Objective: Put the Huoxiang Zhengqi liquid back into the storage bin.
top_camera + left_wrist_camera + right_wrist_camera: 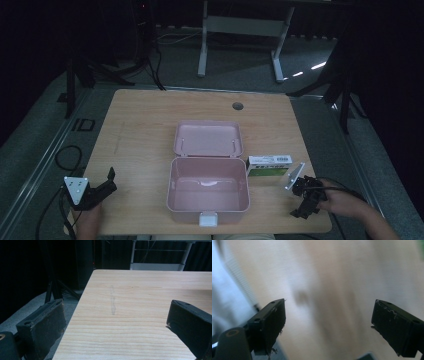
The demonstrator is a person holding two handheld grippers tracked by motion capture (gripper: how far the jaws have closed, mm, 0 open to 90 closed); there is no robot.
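Left claw (111, 181) lying spread near the surface's (150, 115) front-left corner, right claw (306, 197) hovering spread at the front-right corner, just beside the green-and-white carton (269, 165), pink box (208, 192) sitting open at the front edge.

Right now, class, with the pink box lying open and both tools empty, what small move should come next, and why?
Probably the right tool should swing toward the green-and-white carton and line its open jaws up with it. The carton lies just right of the open pink box, nearest that tool, and the box's tray looks empty. The left tool sits farther off, jaws apart.
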